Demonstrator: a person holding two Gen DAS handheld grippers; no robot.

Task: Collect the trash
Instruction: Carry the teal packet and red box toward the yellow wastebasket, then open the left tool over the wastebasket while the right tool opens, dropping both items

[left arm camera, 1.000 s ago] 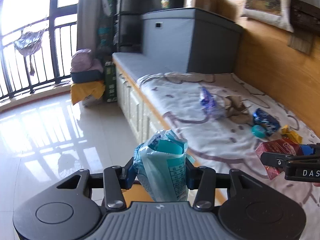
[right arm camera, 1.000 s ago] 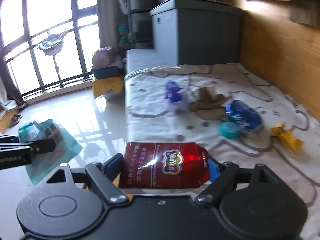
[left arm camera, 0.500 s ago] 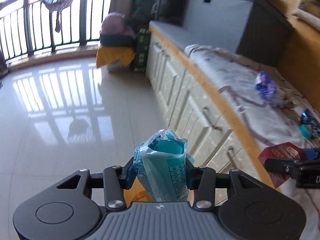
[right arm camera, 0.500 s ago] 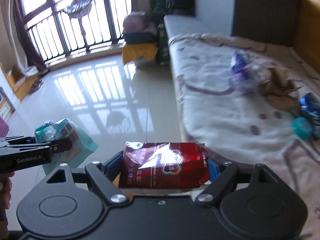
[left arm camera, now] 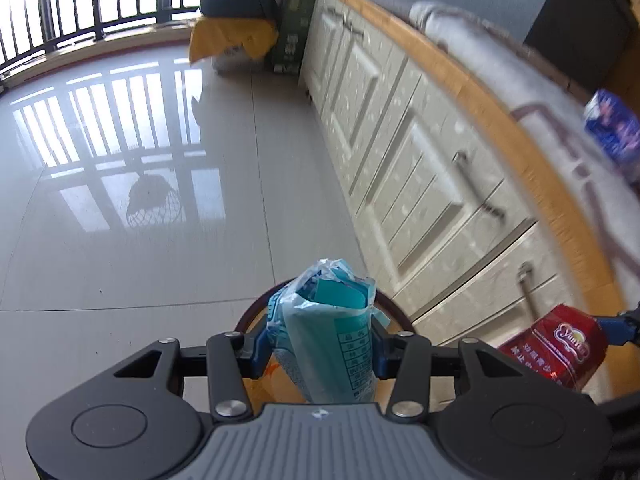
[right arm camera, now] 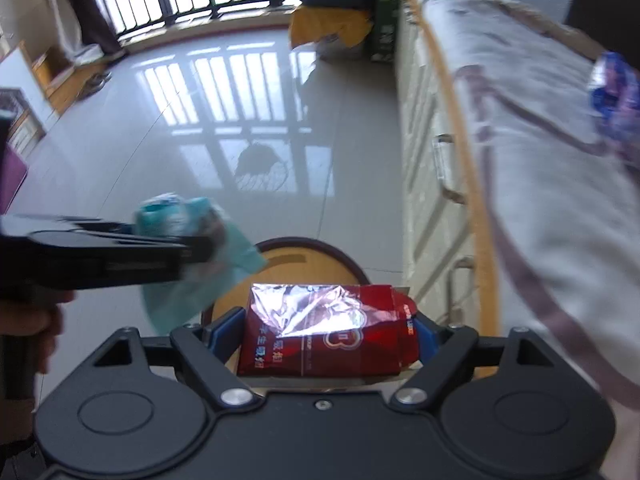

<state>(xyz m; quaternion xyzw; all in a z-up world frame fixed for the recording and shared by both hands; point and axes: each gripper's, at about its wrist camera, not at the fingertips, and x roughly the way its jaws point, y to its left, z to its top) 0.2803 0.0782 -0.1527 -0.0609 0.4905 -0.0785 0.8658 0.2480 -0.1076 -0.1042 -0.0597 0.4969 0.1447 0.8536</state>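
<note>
Two hand-held grippers, each carrying a piece of litter, hang over a round wooden bin (right arm camera: 304, 258) on a glossy tiled floor (left arm camera: 140, 240) beside a built-in bench. The left gripper (left arm camera: 320, 338) is clamped on a crumpled teal plastic packet (left arm camera: 328, 336), its blue pads (left arm camera: 260, 344) pressing the packet's sides so that the torn top stands upright between the fingers; from the left wrist camera the bin's dark rim (left arm camera: 250, 316) curves just behind and below the packet. The right gripper (right arm camera: 326, 340) is closed around a red foil snack bag (right arm camera: 324, 336), which lies crosswise between its pads with a silver sheen across its upper face; the bin's tan interior shows directly beyond it. Seen from the right wrist camera, the left gripper (right arm camera: 200, 248) reaches in from the left edge, blurred, with its teal packet (right arm camera: 192, 248) hanging just beside the bin's rim, and part of a hand (right arm camera: 28, 328) grips its handle. From the left wrist camera the red bag (left arm camera: 560, 348) appears at lower right, near the cream cabinet doors (left arm camera: 420, 168) under the bench. On the bench's patterned sheet (right arm camera: 540, 140), well apart from both grippers, lies a blue and purple wrapper (right arm camera: 614, 88). A yellow cloth (left arm camera: 232, 38) drapes over a bundle by the window railing (left arm camera: 80, 8) at the far end of the floor.
</note>
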